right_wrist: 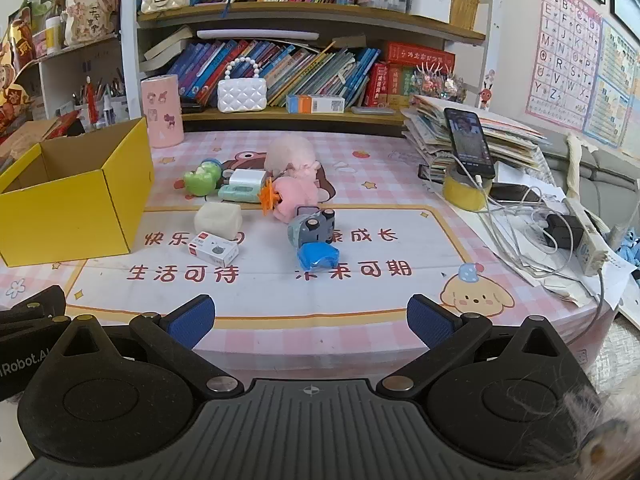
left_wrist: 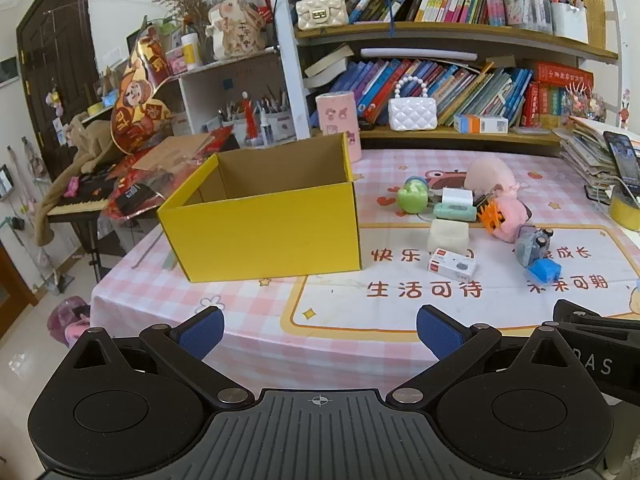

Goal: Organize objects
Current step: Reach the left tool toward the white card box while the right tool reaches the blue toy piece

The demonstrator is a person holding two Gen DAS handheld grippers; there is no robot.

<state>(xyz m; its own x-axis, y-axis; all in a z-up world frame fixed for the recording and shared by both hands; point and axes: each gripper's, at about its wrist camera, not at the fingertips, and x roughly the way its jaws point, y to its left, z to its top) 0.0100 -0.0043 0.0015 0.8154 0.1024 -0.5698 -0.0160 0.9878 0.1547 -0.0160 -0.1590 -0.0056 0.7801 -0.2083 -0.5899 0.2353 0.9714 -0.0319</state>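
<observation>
An open, empty yellow cardboard box (left_wrist: 264,228) stands on the table's left; it also shows in the right wrist view (right_wrist: 76,208). To its right lie small items: a green frog toy (right_wrist: 202,178), a white charger (right_wrist: 248,178), a mint case (right_wrist: 239,193), a cream block (right_wrist: 218,220), a small red-and-white carton (right_wrist: 214,249), a pink plush (right_wrist: 294,176), an orange spiky toy (right_wrist: 268,197), a grey toy car (right_wrist: 312,228) and a blue piece (right_wrist: 318,257). My left gripper (left_wrist: 320,330) and right gripper (right_wrist: 311,320) are both open and empty, at the table's near edge.
A bookshelf (right_wrist: 304,12) lines the back. A pink cylinder (right_wrist: 162,110) stands behind the box. A paper stack (right_wrist: 472,136), a propped phone (right_wrist: 470,142), a yellow tape roll (right_wrist: 466,192) and tangled cables (right_wrist: 536,232) crowd the right side. A keyboard stand (left_wrist: 80,200) is left of the table.
</observation>
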